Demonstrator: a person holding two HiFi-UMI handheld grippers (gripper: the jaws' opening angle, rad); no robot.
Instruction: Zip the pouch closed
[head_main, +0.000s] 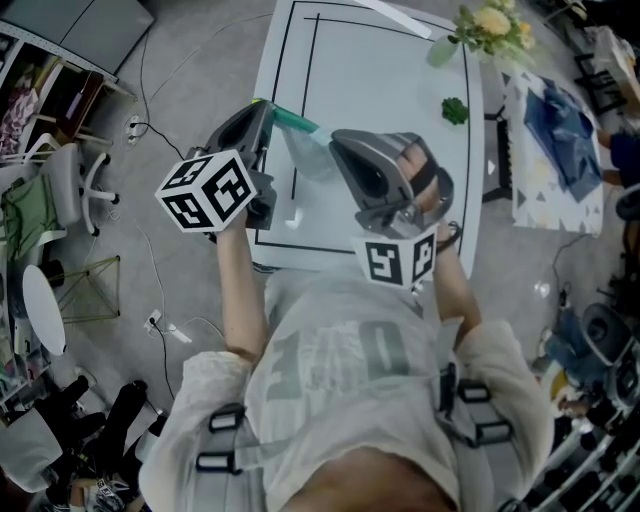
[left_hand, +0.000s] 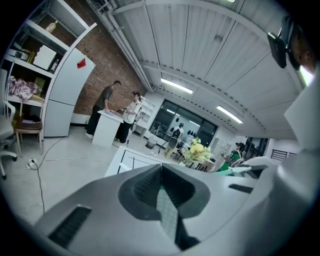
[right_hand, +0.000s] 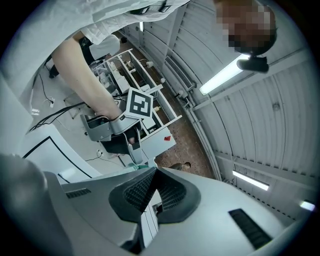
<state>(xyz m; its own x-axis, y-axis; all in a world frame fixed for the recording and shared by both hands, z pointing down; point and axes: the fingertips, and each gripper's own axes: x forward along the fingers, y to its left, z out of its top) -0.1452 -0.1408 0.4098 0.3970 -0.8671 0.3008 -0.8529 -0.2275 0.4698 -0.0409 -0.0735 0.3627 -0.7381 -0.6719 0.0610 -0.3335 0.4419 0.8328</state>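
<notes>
A see-through pouch (head_main: 305, 155) with a green zip strip (head_main: 295, 122) hangs in the air between my two grippers, above the white table (head_main: 400, 90). In the head view my left gripper (head_main: 268, 110) is shut on the pouch at the strip's left end. My right gripper (head_main: 338, 145) is shut on its right side. In the left gripper view, thin meshed pouch film (left_hand: 167, 210) runs between the closed jaws of the left gripper (left_hand: 161, 167). In the right gripper view, a pale pouch edge (right_hand: 150, 217) is pinched in the right gripper (right_hand: 154, 172), with the left gripper (right_hand: 125, 145) opposite.
Black tape lines (head_main: 300, 60) frame the tabletop. A flower bunch (head_main: 495, 25) and a small green sprig (head_main: 455, 110) sit near its far right edge. An office chair (head_main: 75, 185) and cables lie on the floor to the left. People (left_hand: 107, 110) stand far off.
</notes>
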